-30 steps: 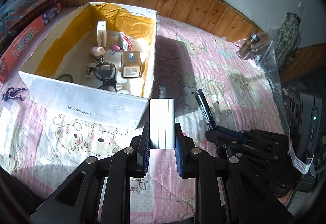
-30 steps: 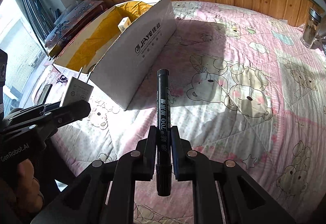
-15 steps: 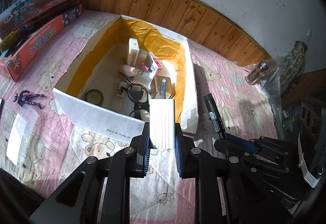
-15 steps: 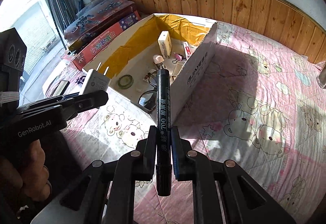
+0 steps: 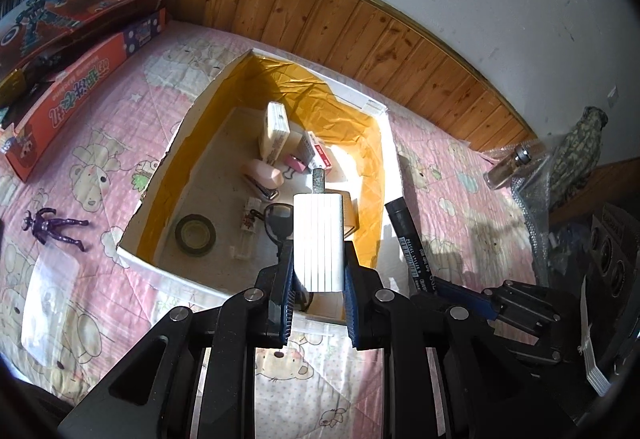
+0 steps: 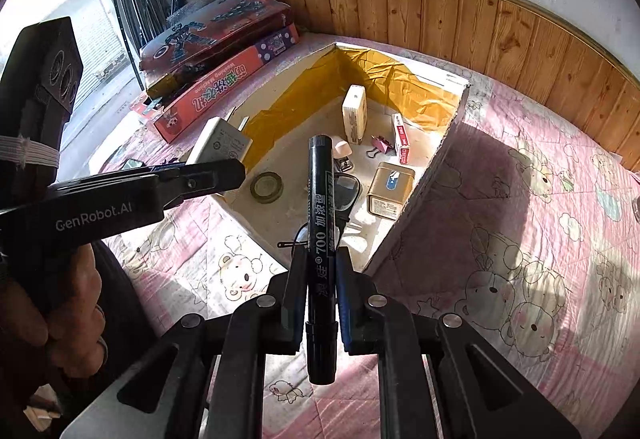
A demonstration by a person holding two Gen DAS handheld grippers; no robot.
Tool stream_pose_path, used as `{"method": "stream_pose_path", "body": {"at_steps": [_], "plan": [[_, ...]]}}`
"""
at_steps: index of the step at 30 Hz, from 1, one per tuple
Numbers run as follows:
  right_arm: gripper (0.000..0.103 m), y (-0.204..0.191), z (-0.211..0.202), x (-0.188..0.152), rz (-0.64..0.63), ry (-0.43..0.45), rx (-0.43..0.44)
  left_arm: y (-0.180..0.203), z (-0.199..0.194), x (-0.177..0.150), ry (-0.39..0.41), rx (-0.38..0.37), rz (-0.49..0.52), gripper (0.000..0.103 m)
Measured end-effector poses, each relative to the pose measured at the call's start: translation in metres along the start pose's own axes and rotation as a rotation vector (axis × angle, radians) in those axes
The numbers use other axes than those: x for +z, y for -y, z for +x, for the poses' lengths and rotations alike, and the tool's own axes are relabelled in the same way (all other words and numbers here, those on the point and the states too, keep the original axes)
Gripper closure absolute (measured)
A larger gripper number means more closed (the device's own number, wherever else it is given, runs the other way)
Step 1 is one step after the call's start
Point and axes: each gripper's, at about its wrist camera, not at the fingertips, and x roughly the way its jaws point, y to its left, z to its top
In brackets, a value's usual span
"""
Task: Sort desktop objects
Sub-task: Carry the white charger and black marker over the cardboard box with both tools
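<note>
My left gripper point(image 5: 318, 271) is shut on a white plug-in charger point(image 5: 319, 239), prongs pointing away, held over the near edge of an open cardboard box point(image 5: 180, 275) with yellow lining. My right gripper point(image 6: 318, 279) is shut on a black marker point(image 6: 320, 223), which points toward the same box point(image 6: 416, 207). The marker point(image 5: 408, 235) and right gripper also show at the right of the left wrist view. The left gripper with the charger point(image 6: 220, 143) appears at the left of the right wrist view, held by a hand point(image 6: 68, 319).
Inside the box lie a tape roll point(image 5: 196, 235), glasses point(image 6: 344, 187), a tin point(image 6: 390, 189), a pink stapler point(image 5: 262, 173), a binder clip and small cartons. Toy boxes point(image 5: 68, 51) are stacked at far left, a purple figure point(image 5: 54, 225) lies on the pink bedspread, a jar point(image 5: 506, 169) at right.
Both grippers have moved toward and over the box, rising a little, each still holding its object. The box now fills the middle of both views.
</note>
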Motion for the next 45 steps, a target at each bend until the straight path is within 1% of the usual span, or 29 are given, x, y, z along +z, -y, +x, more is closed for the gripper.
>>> {"method": "stream_pose_path", "body": {"at_steps": [6, 12, 19, 23, 29, 33, 38, 45], "plan": [[0.089, 0.003, 0.016, 0.021, -0.011, -0.019, -0.004, -0.009, 0.011, 0.017, -0.023, 0.007, -0.017, 0.082], [0.089, 0.006, 0.034, 0.038, -0.021, -0.046, -0.004, -0.016, 0.029, 0.03, -0.063, 0.047, -0.019, 0.082], [0.089, 0.01, 0.057, 0.057, -0.038, -0.08, -0.014, -0.021, 0.048, 0.043, -0.095, 0.132, 0.017, 0.082], [0.088, 0.011, 0.069, 0.068, -0.05, -0.101, -0.021, -0.024, 0.056, 0.049, -0.108, 0.153, 0.028, 0.082], [0.088, 0.012, 0.088, 0.082, -0.063, -0.136, -0.031, -0.029, 0.07, 0.055, -0.149, 0.143, 0.01, 0.082], [0.088, 0.013, 0.101, 0.092, -0.077, -0.158, -0.043, -0.035, 0.08, 0.056, -0.19, 0.117, -0.037, 0.082], [0.088, 0.018, 0.118, 0.106, -0.059, -0.194, -0.04, -0.046, 0.091, 0.058, -0.246, 0.082, -0.103, 0.082], [0.088, 0.021, 0.139, 0.129, -0.05, -0.221, -0.042, -0.058, 0.098, 0.06, -0.289, 0.06, -0.161, 0.082]]}}
